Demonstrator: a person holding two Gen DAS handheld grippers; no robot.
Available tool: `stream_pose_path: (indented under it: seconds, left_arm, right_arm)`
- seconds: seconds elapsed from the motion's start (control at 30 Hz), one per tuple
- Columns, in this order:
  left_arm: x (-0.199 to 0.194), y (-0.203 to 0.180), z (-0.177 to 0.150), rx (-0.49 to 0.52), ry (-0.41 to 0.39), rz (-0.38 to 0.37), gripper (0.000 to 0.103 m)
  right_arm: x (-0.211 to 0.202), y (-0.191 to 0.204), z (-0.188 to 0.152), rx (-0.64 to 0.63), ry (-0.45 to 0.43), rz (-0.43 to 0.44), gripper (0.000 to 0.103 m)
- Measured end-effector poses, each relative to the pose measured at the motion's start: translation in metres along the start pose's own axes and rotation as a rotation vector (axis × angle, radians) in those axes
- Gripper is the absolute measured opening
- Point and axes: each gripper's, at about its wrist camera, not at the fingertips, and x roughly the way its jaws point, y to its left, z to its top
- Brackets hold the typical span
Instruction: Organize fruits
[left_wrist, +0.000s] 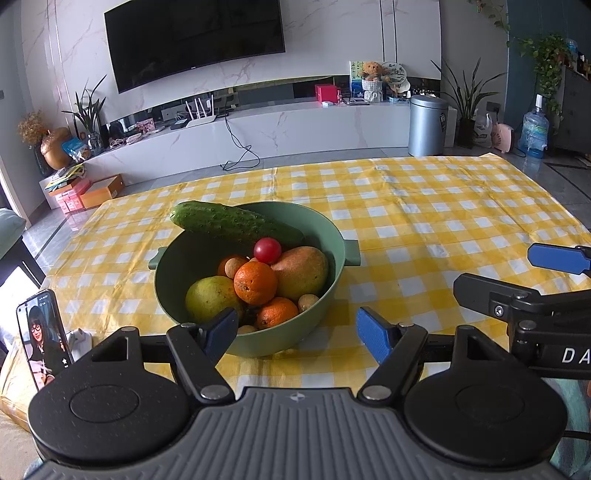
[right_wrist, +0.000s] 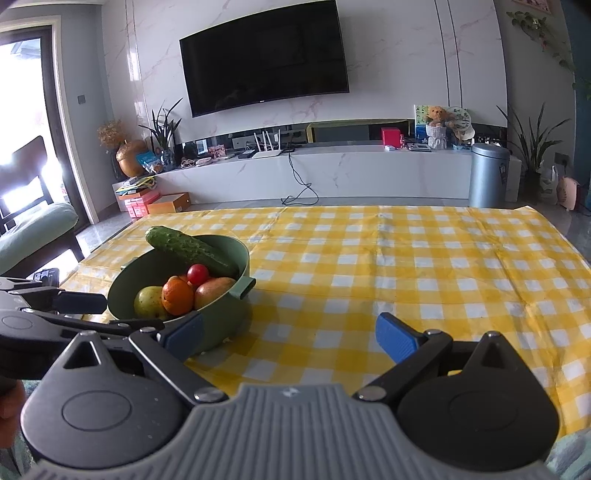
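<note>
A green bowl (left_wrist: 332, 236) sits on a yellow-and-white checked cloth (left_wrist: 424, 221), holding a dark green cucumber (left_wrist: 229, 221), red tomato (left_wrist: 267, 250), and oranges (left_wrist: 255, 282) (both grippers' pads blue).

I see a yellow-checked tabletop (right_wrist: 406, 266) | dark TV (right_wrist: 266, 55) on the wall beyond it | white TV console (right_wrist: 332, 170) under the TV | grey bin (right_wrist: 487, 175) at the console's right end | teddy bear (right_wrist: 437, 114) on the console | phone (left_wrist: 42, 336) propped well below and left of the TV
</note>
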Motion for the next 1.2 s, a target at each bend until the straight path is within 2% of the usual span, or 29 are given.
stream_pose_path:
  seconds: [1.2]
  left_arm:
    - [-0.0036, -0.0030, 0.0041, 0.012, -0.009, 0.003, 0.086]
  right_arm:
    - [-0.0031, -0.0043, -0.0011, 0.006, -0.004, -0.004, 0.095]
